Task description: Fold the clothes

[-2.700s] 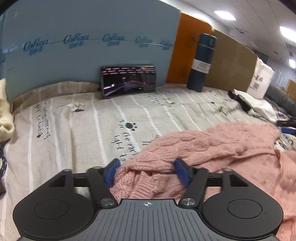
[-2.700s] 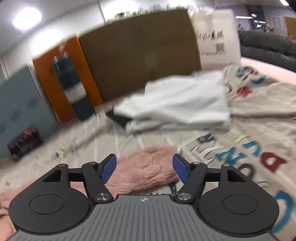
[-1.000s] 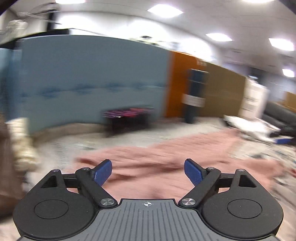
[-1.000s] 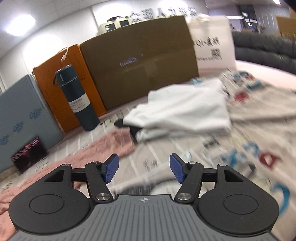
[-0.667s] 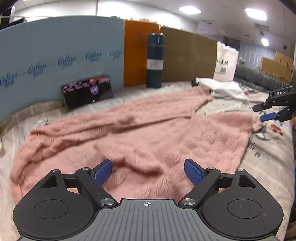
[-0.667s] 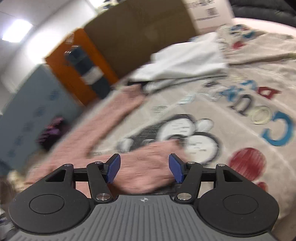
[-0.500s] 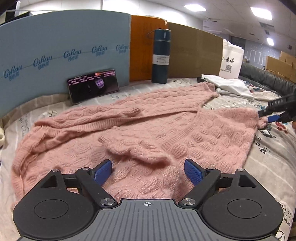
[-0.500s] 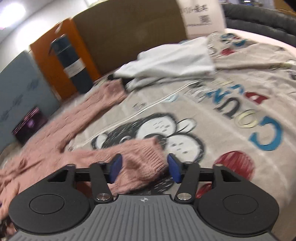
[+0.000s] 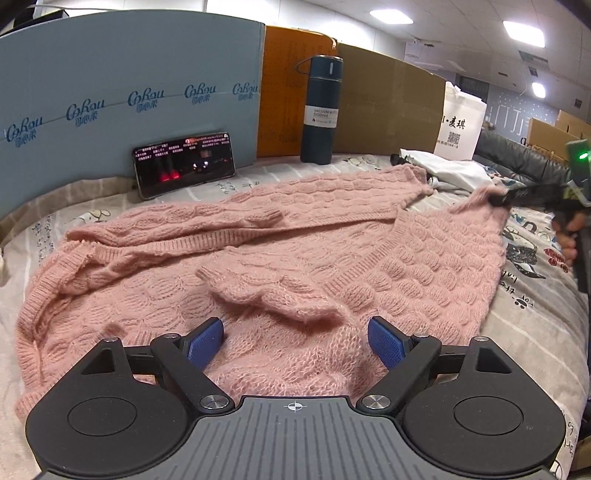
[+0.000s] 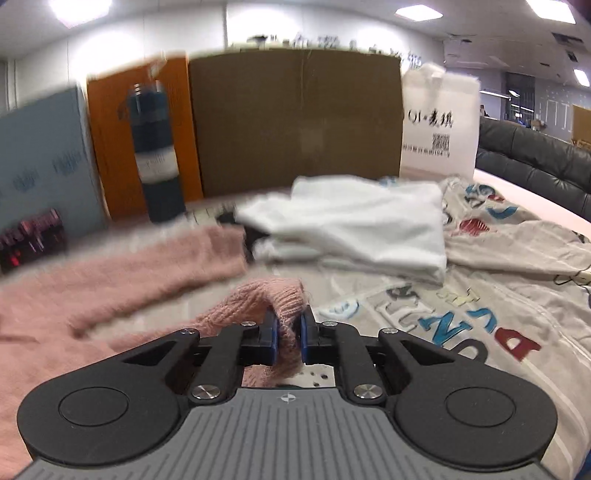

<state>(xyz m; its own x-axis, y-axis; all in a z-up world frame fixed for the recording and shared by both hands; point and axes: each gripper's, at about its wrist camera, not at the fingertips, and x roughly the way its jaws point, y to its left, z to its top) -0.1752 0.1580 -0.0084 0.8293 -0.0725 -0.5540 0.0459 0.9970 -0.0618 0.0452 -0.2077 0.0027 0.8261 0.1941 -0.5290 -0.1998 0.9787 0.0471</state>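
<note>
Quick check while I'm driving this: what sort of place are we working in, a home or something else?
Probably an office or workshop set up for recording, not a home: recessed ceiling light panels, cardboard sheets and a blue foam board propped as a backdrop, and a printed bedsheet spread as the work surface under the pink sweater.

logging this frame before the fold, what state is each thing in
sweater: spread out, rumpled, one corner lifted
left tongs: open over the sweater
right tongs: closing on the sweater's corner, knit between the pads
flask: upright, lid on
phone: propped up, screen lit
white cloth: folded, lying flat
</note>
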